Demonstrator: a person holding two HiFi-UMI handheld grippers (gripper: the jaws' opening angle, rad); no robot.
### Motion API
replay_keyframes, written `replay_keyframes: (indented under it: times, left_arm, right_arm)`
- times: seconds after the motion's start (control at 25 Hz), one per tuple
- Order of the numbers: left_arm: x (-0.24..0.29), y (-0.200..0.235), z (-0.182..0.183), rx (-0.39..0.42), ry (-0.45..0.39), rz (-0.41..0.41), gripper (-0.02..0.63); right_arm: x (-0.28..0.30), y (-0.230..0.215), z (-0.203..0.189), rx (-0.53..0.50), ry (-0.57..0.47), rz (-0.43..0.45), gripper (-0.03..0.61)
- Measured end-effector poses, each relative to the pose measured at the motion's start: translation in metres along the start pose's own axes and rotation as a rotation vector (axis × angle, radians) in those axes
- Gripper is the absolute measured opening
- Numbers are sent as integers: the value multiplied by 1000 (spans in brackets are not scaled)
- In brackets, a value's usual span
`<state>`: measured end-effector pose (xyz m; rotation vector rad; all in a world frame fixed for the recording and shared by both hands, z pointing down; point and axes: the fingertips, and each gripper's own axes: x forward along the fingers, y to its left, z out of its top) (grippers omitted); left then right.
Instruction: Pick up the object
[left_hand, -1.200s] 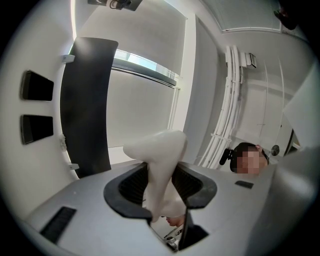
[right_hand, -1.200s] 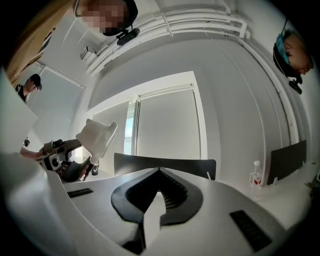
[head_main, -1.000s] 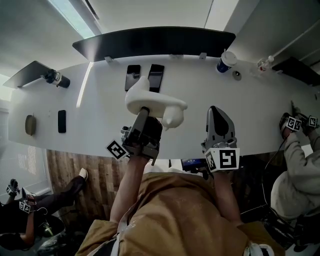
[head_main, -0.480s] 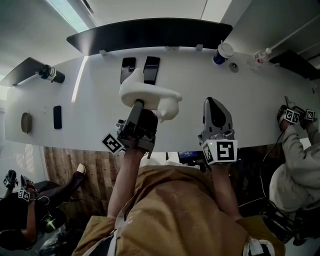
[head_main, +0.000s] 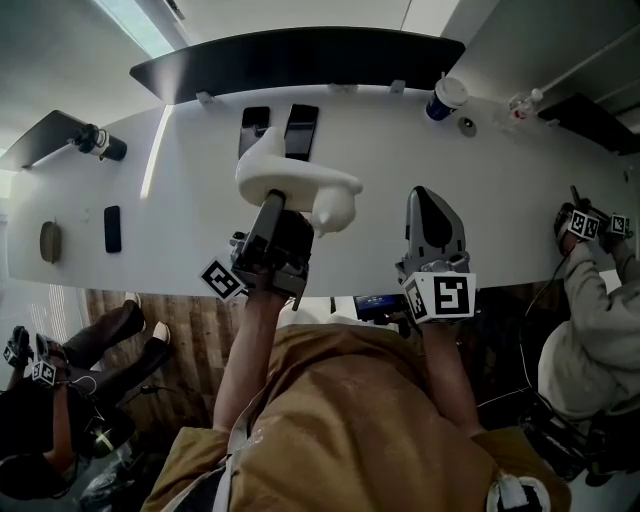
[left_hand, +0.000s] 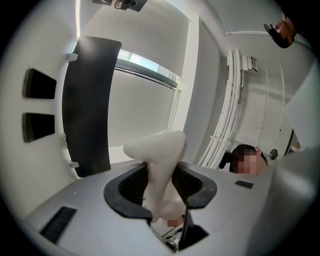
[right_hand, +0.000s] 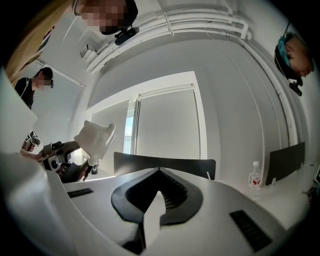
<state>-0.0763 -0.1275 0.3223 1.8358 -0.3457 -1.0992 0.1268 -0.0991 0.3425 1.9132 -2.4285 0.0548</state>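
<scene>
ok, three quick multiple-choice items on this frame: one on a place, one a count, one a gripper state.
1. Where is the blue cup?
A. near the far edge of the table, right of the phones
B. between the two grippers
C. on the floor

2. How many dark phones lie side by side just beyond the white object?
A. one
B. two
C. four

3. The left gripper is:
A. open and empty
B. shut on the white object
C. out of view

Answers:
1 A: in the head view the cup stands near the table's far edge, to the right.
2 B: two dark slabs lie next to each other there.
3 B: the left gripper view shows both pads pressed on the white object.
</scene>
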Motion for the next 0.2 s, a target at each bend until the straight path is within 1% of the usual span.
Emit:
replay_keyframes:
  times: [0.2]
  left_arm:
    - [10,1,5,20,10,-27,155]
  right_arm:
    - [9,-5,6,-10,-26,0,8]
